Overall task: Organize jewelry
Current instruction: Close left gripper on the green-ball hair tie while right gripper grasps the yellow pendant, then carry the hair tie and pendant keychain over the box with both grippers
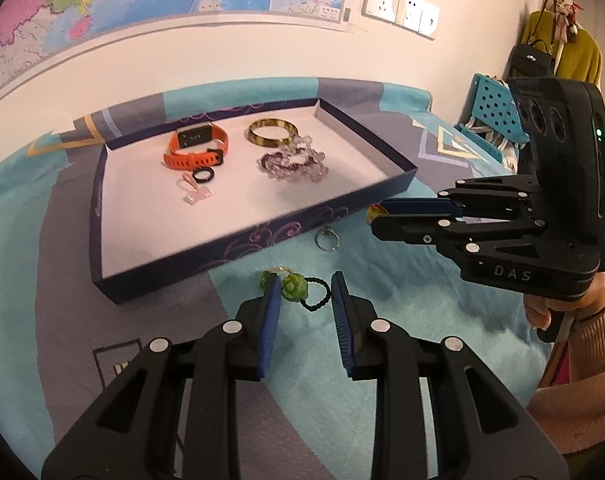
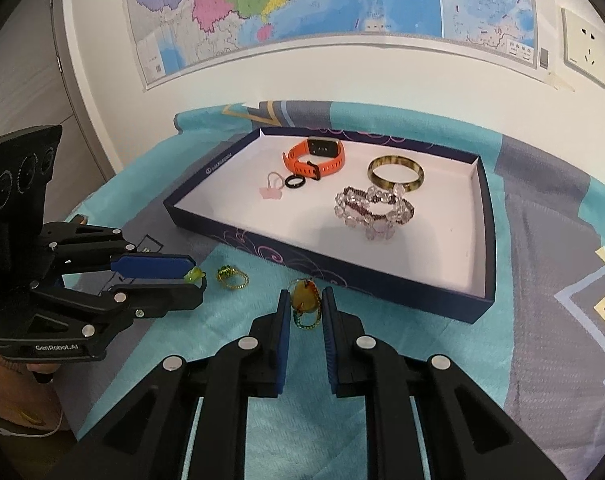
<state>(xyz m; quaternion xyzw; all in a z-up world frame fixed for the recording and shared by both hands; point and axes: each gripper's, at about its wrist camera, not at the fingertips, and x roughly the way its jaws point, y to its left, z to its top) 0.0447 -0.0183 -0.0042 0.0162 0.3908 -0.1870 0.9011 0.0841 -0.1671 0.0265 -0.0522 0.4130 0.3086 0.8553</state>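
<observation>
A dark blue tray [image 1: 102,216] [image 2: 484,216] with a white floor holds an orange watch [image 1: 194,150] [image 2: 316,158], a gold bangle [image 1: 271,132] [image 2: 396,174], a beaded bracelet [image 1: 296,162] [image 2: 374,210], a black ring [image 1: 203,175] [image 2: 294,181] and a pink clip [image 1: 196,192] [image 2: 271,189]. My left gripper [image 1: 307,285] [image 2: 194,278] is open around a green rose ring with a black band [image 1: 298,289]. My right gripper [image 2: 306,300] [image 1: 376,214] is open around a yellow pendant ring [image 2: 304,298]. A silver ring [image 1: 327,238] and a gold-green ring [image 2: 232,276] lie on the cloth.
A teal and grey cloth [image 1: 382,300] [image 2: 542,280] covers the table. A wall map [image 2: 302,0] and sockets [image 1: 402,4] are behind. A blue perforated basket [image 1: 490,108] and hanging bags [image 1: 542,56] stand at the right.
</observation>
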